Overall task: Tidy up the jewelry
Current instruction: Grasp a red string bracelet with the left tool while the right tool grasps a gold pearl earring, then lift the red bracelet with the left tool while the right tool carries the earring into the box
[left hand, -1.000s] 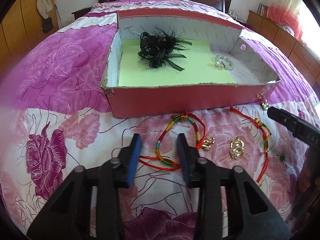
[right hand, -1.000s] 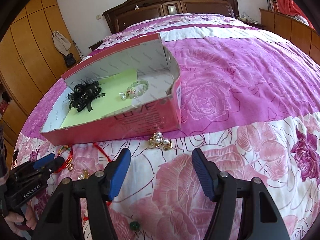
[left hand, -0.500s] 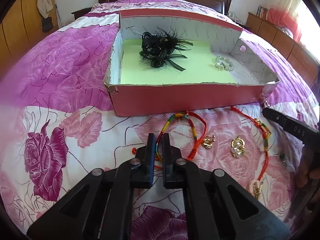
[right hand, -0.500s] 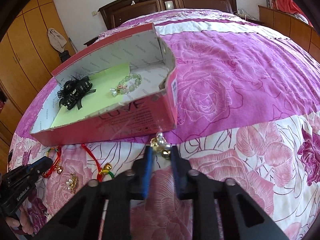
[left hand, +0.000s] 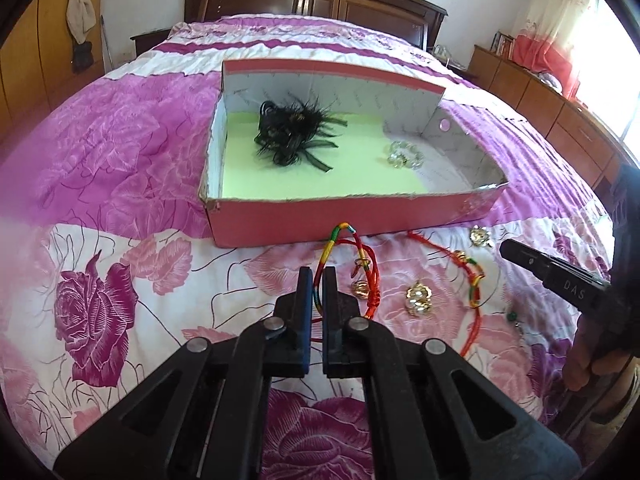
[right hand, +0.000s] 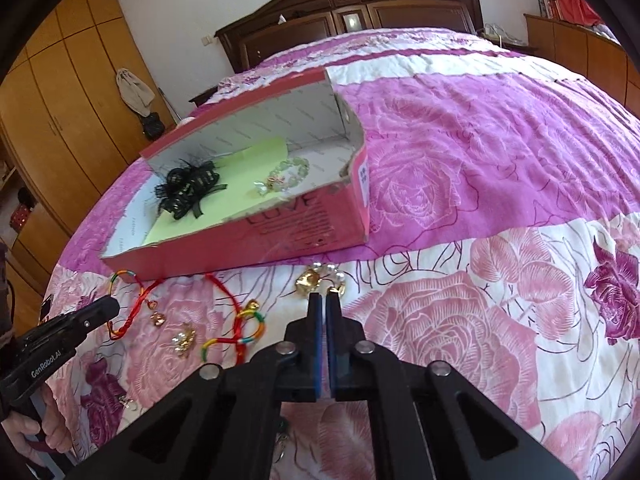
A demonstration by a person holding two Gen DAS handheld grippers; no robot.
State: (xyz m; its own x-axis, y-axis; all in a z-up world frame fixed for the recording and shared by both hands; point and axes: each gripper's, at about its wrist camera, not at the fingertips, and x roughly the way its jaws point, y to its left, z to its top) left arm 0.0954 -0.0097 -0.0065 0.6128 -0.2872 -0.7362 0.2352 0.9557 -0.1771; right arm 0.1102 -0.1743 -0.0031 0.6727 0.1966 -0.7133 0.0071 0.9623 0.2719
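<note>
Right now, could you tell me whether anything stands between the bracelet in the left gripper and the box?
Only the box's near wall. The left gripper grips the multicoloured cord bracelet just before it; inside, bare green liner lies ahead.

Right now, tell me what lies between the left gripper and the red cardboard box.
Left wrist view: only the multicoloured cord bracelet the left gripper pinches, above floral bedspread.

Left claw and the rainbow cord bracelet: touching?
Touching. Left wrist view: the left claw is shut on the rainbow cord bracelet, cord pinched between its pads.
</note>
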